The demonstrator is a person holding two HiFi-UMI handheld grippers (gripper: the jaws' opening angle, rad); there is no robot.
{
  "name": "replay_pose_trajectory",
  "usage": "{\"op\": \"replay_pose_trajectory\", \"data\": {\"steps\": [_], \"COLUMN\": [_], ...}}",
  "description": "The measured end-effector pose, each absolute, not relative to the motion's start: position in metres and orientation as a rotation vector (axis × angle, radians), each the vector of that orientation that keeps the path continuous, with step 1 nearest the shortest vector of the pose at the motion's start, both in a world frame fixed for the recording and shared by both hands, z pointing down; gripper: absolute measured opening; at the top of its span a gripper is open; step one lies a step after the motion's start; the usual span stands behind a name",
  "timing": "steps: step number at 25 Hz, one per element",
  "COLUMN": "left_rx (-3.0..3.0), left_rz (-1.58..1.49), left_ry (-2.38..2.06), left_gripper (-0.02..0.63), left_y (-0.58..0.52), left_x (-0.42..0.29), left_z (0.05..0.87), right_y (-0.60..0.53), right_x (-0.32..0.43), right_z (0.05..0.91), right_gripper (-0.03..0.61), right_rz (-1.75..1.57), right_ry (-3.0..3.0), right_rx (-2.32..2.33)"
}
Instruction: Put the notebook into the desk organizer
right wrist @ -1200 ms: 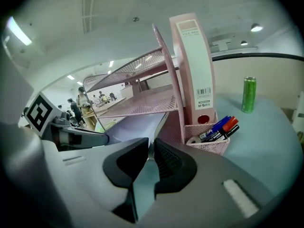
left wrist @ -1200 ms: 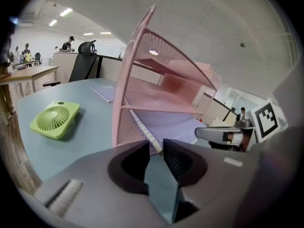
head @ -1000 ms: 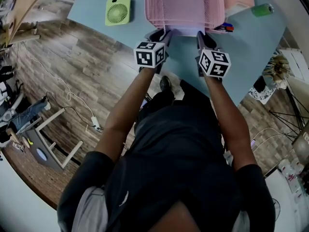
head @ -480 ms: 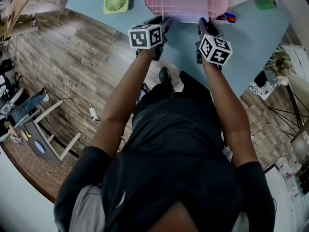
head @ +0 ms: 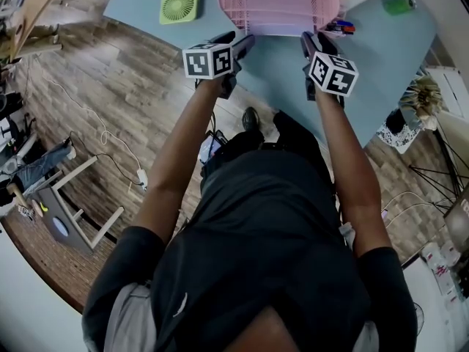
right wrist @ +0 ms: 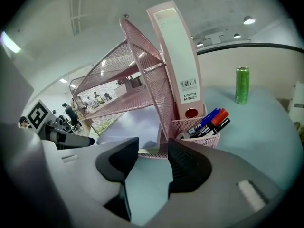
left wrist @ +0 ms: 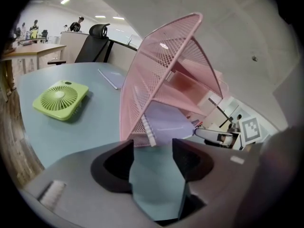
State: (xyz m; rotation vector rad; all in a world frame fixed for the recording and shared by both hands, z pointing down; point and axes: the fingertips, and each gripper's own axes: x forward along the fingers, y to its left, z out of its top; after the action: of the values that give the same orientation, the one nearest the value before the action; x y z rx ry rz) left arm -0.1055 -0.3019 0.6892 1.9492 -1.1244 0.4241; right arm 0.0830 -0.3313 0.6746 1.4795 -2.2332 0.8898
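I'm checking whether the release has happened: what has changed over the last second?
Both the left gripper and right gripper have backed slightly off the organizer; their jaws are opening, with nothing between them. The notebook lies in the lowest tray. Fan, can and pens stayed put.
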Motion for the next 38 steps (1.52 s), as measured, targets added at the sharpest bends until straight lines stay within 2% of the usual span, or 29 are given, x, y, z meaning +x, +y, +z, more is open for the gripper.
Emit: {"op": "replay_pose_trajectory", "data": {"steps": [11, 23, 38], "left_rx": [2.077, 2.452, 2.688], "left_rz": [0.395, 0.321, 0.182], "left_ry": [-1.171, -1.338, -1.588], "left_gripper": [0.279, 0.279, 0.278], "left_y": [-0.284, -0.252, -0.197], "left_x": [-0.135, -0.18, -0.24], "left_z": [0.635, 0.515, 0.384], "right_y": [-0.318, -0.251, -0.189], "right_x": [0.089, 0.054, 0.047], "right_z": [0.598, 0.463, 0.377], "right_gripper": [0.173, 0.172, 0.17], "right_rz": [0.767, 0.487, 0.198], "right_ry": [-2.369, -2.61, -2.657], "right_rx": [1.515, 1.354, 1.385]}}
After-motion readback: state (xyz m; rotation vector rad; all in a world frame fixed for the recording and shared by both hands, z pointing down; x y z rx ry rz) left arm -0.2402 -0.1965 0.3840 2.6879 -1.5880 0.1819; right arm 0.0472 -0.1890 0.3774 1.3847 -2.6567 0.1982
